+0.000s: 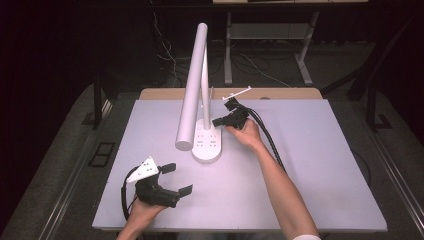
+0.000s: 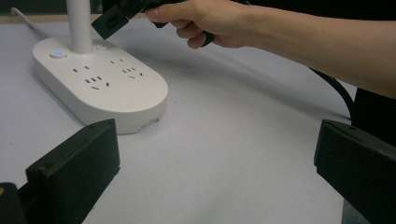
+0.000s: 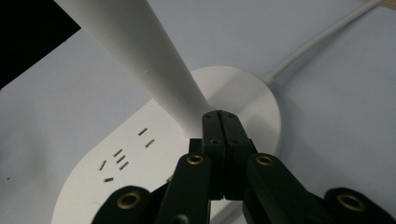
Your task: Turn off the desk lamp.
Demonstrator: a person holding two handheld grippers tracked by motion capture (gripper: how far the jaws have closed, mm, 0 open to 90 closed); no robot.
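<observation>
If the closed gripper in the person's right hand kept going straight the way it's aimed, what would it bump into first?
Most likely the white lamp base, right where the lamp's stem rises from it. The right gripper has its jaws shut and points at that joint, though the gap left is hard to judge.

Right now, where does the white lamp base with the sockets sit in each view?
High view: lamp base at table centre, below the slanted lamp head, just left of the right gripper.
Left gripper view: upper left, blue-lit button near its far end, right gripper above it.
Right gripper view: lower centre, behind the shut right gripper tips.
Shared landmark: the white stem rising from the base.
</observation>
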